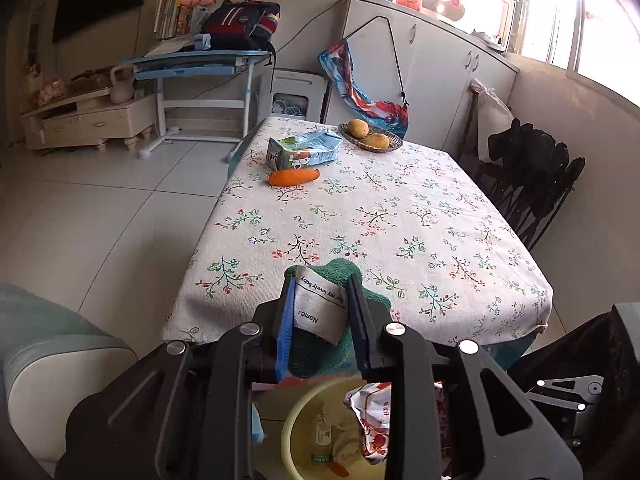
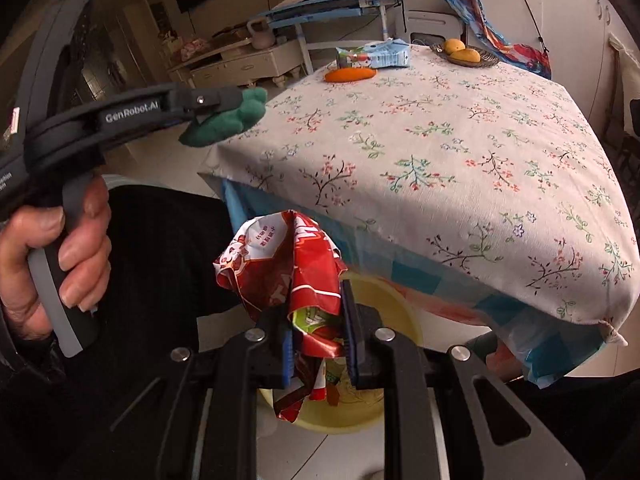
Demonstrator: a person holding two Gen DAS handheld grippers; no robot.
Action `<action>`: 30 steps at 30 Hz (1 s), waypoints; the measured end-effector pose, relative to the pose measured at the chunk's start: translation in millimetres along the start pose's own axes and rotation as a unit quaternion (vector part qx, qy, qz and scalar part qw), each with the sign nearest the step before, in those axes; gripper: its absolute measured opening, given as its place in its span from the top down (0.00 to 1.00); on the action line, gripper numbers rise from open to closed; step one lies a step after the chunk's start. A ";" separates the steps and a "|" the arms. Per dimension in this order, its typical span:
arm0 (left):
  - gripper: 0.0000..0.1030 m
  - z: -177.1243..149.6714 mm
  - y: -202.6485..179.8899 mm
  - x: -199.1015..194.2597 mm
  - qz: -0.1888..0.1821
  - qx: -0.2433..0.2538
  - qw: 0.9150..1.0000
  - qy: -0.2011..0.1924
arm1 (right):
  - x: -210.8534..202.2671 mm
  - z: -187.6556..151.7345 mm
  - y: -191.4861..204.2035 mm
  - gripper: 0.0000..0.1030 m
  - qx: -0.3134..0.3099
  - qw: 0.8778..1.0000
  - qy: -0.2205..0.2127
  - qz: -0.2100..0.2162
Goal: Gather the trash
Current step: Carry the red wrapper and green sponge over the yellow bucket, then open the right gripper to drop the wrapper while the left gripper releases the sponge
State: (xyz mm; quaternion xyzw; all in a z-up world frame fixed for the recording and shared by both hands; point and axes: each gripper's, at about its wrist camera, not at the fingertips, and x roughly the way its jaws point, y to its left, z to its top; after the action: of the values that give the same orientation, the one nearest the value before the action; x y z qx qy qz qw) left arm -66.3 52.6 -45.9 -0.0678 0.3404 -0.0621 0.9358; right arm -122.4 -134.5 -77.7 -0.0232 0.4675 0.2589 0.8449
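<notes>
My left hand-held gripper [image 1: 320,312] is clamped on a green cloth [image 1: 340,272] with a white label reading "Name:", held off the near edge of the tabletop [image 1: 400,216]. In the right wrist view the same left hand-held gripper [image 2: 236,106] shows from the side, a person's hand [image 2: 60,252] on its grip, cloth bunched at the tip.

My right hand-held gripper [image 2: 318,340] is clamped on a crumpled red snack wrapper [image 2: 280,264], held above a yellow bin [image 2: 384,296] on the floor by the tabletop's near edge. In the left wrist view, that yellow bin [image 1: 292,428] already has trash in it.

On the floral cloth, far end: 1 carrot [image 1: 294,177], 1 flattened blue carton [image 1: 308,148] just behind it, and a basket [image 1: 370,140] with 2 mangoes.
</notes>
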 end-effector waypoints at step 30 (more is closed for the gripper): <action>0.76 -40.5 -32.2 -39.0 -0.007 0.045 0.999 0.015 | -26.6 -2.9 -23.0 0.44 0.068 0.994 -0.067 -0.045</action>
State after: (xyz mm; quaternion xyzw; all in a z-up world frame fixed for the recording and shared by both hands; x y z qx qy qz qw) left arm -124.4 23.8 -46.7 -0.0272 0.3509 -0.0852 0.9321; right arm -125.5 -166.3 -62.6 0.0308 0.4243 0.1897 0.8849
